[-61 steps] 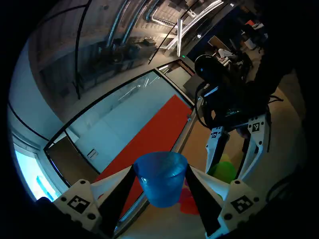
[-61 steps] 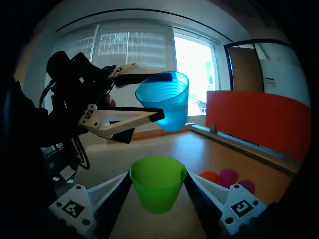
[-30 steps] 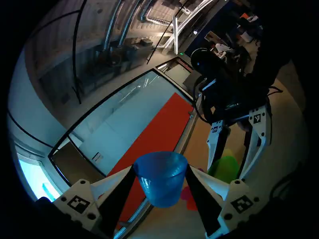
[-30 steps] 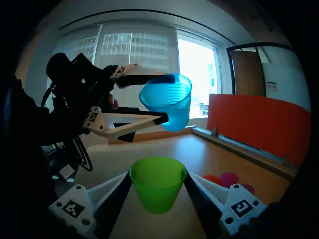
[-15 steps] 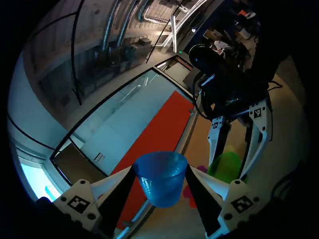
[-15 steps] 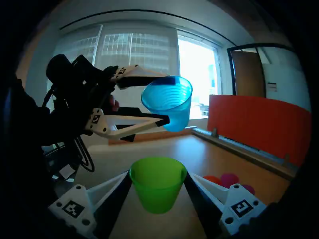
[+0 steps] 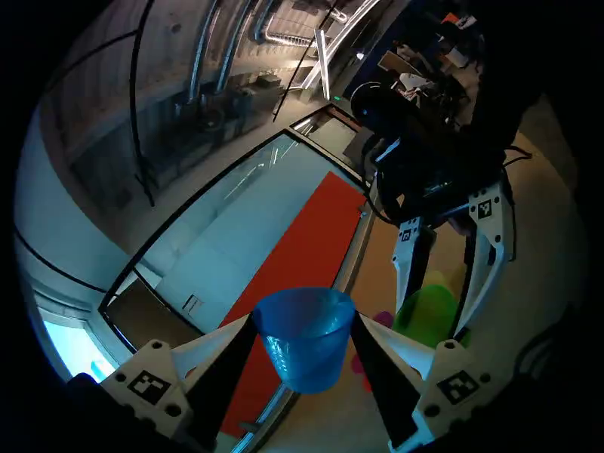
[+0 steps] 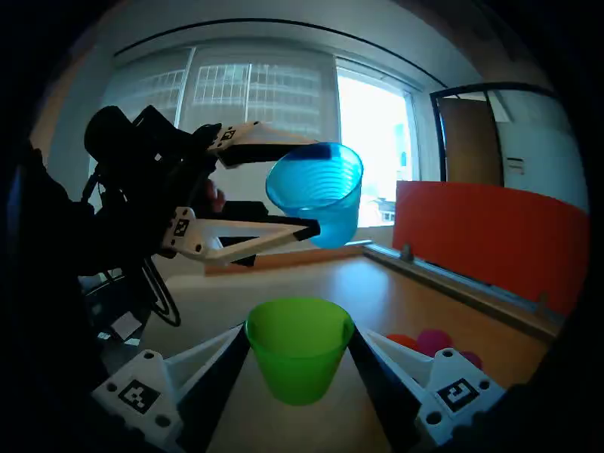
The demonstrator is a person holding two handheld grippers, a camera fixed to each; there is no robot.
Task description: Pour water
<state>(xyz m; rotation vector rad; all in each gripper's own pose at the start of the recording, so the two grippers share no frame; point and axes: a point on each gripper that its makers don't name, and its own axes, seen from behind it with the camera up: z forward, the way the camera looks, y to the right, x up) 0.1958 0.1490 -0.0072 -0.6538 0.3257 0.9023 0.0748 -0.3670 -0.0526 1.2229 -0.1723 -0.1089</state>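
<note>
Two tools, left tool [image 7: 303,323] pinching blue cup [image 7: 305,353], above right tool's [image 8: 300,332] green cup [image 8: 300,359]

Right gripper view: hard daylight through the window [image 8: 377,128], blown out white, backlighting the blue cup [image 8: 315,192] so it glows; the green cup [image 8: 300,347] up close is sharp. Left gripper view: dim, cold blue cast, a ceiling light strip [image 7: 323,64] glaring. Straight lines bow toward both rims.
</note>
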